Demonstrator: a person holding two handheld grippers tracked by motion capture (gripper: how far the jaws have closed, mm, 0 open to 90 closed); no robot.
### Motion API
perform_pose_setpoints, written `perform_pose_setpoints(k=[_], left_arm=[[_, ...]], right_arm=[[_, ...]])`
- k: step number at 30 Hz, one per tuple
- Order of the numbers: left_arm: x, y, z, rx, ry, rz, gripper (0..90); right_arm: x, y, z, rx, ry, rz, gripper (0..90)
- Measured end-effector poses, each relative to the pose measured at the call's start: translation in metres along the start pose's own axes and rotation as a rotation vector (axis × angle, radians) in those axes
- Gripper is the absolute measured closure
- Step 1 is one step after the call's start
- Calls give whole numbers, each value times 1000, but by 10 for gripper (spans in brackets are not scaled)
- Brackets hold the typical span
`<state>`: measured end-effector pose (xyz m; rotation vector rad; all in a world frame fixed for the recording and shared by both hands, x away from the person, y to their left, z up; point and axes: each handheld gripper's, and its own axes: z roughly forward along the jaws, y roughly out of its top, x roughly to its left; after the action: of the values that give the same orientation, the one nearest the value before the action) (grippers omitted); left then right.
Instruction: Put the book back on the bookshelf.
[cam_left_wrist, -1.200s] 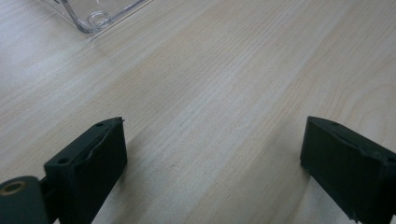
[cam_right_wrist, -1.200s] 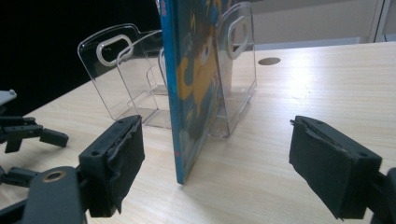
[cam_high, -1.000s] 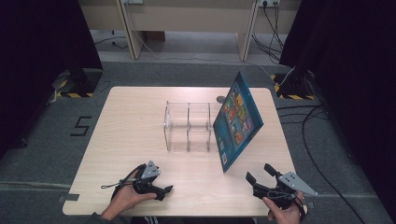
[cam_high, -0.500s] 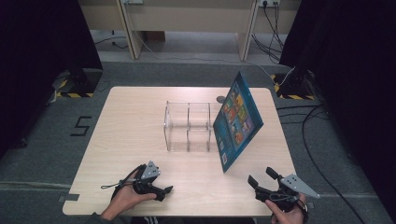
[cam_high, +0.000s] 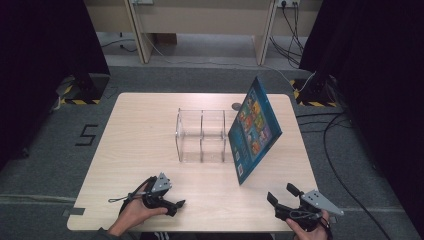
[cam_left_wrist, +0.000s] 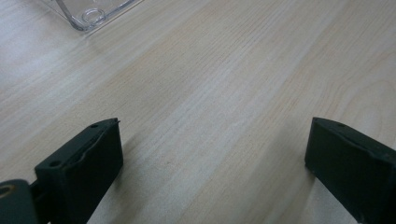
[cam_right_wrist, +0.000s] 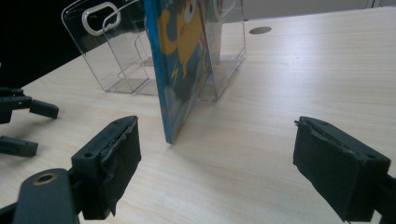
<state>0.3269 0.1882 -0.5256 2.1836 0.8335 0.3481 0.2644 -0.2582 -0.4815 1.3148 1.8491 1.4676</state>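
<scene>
Fingers spread on both grippers, holding nothing; right gripper (cam_high: 284, 196) drawn slightly nearer the table edge than before, left gripper (cam_high: 176, 205) unchanged. Book (cam_right_wrist: 180, 60) stands tilted ahead of the right fingers, leaning on the clear organizer (cam_right_wrist: 116, 51). Left gripper view shows the organizer's corner beyond bare table (cam_left_wrist: 224, 93).

The book (cam_high: 255, 131) is thin, with a blue cover full of bright cartoon pictures. It stands on its lower edge on the desk (cam_high: 145, 130), tilted, leaning against the end of the rack (cam_high: 202, 135). It sits ahead of the right gripper (cam_high: 282, 197), slightly to that gripper's left and apart from it. The rack is clear plastic with upright dividers, standing beyond the left gripper (cam_high: 172, 204), well apart from it.
</scene>
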Motion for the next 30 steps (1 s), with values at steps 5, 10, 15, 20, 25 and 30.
perform_pose_setpoints(k=[5,10,15,20,25,30], left_arm=[[0,0,0,1,0,0,30],[0,0,0,1,0,1,28],[0,0,0,3,-3,2,20],[-1,0,1,3,-2,1,18],[-1,0,1,4,-2,2,17],[-1,0,1,5,-2,2,15]], right_arm=[[0,-4,-3,38,1,-15,157],[-1,-11,-5,95,19,-47,158],[-1,-15,-7,132,35,-74,158],[-1,-17,-9,143,37,-78,159],[-1,-19,-10,162,33,-87,159],[-2,-22,-9,210,20,-107,161]])
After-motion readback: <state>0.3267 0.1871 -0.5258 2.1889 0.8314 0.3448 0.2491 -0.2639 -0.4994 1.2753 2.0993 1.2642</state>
